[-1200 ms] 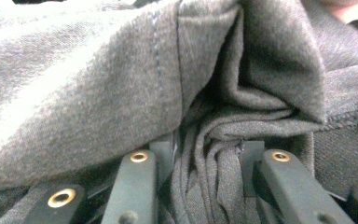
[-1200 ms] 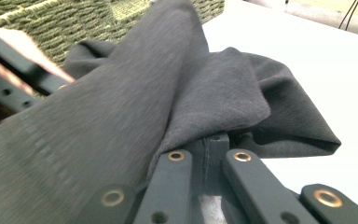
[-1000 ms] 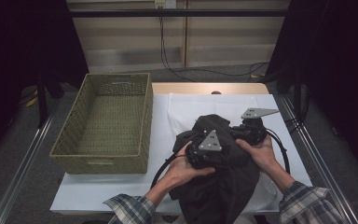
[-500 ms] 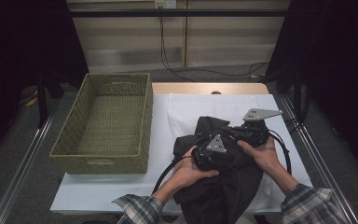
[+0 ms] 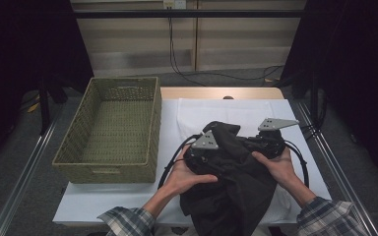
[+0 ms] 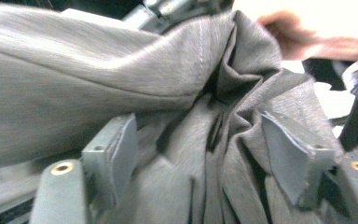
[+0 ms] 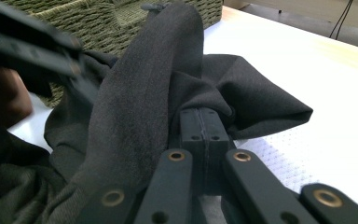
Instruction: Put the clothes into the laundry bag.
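Observation:
A dark garment (image 5: 236, 182) lies bunched on the white table cover (image 5: 216, 110) and hangs over the near edge. My left gripper (image 5: 210, 156) sits at the garment's left side. In the left gripper view its jaws have just been opening and stand apart (image 6: 200, 154). Folds of the grey-looking cloth (image 6: 121, 84) lie loose between the pads (image 6: 114, 149). My right gripper (image 5: 257, 145) is at the garment's upper right. In the right gripper view its jaws (image 7: 205, 128) are pressed together on a fold of the cloth (image 7: 140, 102), which bulges up around them.
A woven green basket (image 5: 103, 172) stands on the left part of the table, close to the garment; its wall (image 7: 98, 18) shows behind the cloth. Bare white cover (image 7: 307, 70) stretches beyond the garment. Metal rails run along both table sides.
The left hand and its gripper have shifted left, away from the right gripper. The garment's top fold has spread a little. The right hand has stayed put.

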Tool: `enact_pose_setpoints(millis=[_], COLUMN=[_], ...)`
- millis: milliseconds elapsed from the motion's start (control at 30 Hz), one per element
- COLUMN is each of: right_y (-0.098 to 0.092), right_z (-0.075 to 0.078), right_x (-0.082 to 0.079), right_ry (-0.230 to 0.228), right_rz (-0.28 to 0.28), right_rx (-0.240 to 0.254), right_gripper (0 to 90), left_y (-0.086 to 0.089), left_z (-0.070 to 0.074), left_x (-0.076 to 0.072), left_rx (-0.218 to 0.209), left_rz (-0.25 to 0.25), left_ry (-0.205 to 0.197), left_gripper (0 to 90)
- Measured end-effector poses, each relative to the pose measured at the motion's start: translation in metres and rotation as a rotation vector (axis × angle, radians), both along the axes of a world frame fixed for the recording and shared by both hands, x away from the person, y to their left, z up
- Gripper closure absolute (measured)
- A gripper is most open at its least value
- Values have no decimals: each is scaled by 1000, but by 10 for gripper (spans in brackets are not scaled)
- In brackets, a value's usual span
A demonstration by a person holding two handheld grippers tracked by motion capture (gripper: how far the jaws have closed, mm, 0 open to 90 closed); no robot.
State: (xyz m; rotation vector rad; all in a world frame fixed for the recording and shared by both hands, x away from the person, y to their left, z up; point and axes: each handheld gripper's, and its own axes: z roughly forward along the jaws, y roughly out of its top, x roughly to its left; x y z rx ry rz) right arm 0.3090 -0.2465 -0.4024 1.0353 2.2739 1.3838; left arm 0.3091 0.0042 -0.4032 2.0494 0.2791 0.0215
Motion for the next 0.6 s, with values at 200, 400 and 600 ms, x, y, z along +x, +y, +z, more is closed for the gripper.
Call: enact_pose_setpoints(millis=[200,400,600], right_y=[-1,-1,-1], right_z=[0,0,0], right_x=[0,-1,-2], right_ry=[4,-4,-1], right_rz=[5,10,10], right_rx=[2,-2,-11], right_gripper=[900,900,900], left_y=[27,8,-11], left_z=[16,-16,-50], left_x=[12,43,61], left_rx=[-13,123,164], left_rz=[121,179,162], left_ry=[-65,5,100], left_gripper=[275,94,71])
